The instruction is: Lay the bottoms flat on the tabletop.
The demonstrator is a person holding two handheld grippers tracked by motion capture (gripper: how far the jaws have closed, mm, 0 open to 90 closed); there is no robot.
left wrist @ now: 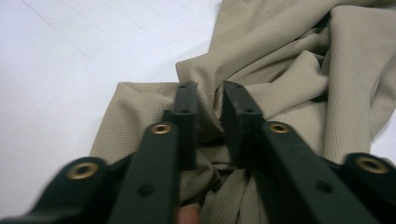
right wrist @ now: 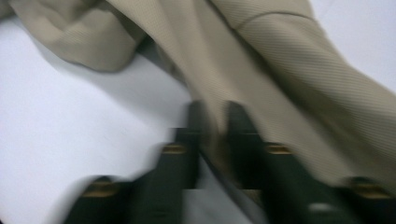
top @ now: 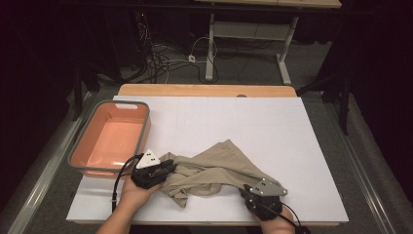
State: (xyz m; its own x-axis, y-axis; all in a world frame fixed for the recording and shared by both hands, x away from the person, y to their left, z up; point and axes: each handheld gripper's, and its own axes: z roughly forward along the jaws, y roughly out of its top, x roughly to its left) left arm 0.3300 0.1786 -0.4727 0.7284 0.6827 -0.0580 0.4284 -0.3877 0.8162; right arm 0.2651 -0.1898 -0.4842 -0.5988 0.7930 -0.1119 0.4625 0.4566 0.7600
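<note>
Your L gripper [top: 165, 168], nr worktop's front-left corner: jaws pinching fold of tan garment [top: 214, 168]. Garment: crumpled, front-centre of white worktop [top: 253, 122]. Your R gripper [top: 246, 190], front edge: jaws clamped on garment's right end. Pink basin [top: 114, 139]: left edge.

The far half of the white table [top: 234, 117] lies bare, so there is open room from the centre out to the right edge. At far left the orange basin [top: 113, 139] blocks the way, its grey rim standing above the tabletop. The crumpled tan garment [top: 214, 170] sprawls across the near middle, between the left gripper [top: 168, 168] and the right gripper [top: 246, 192]. Bare strips remain along the near edge and at near right.
</note>
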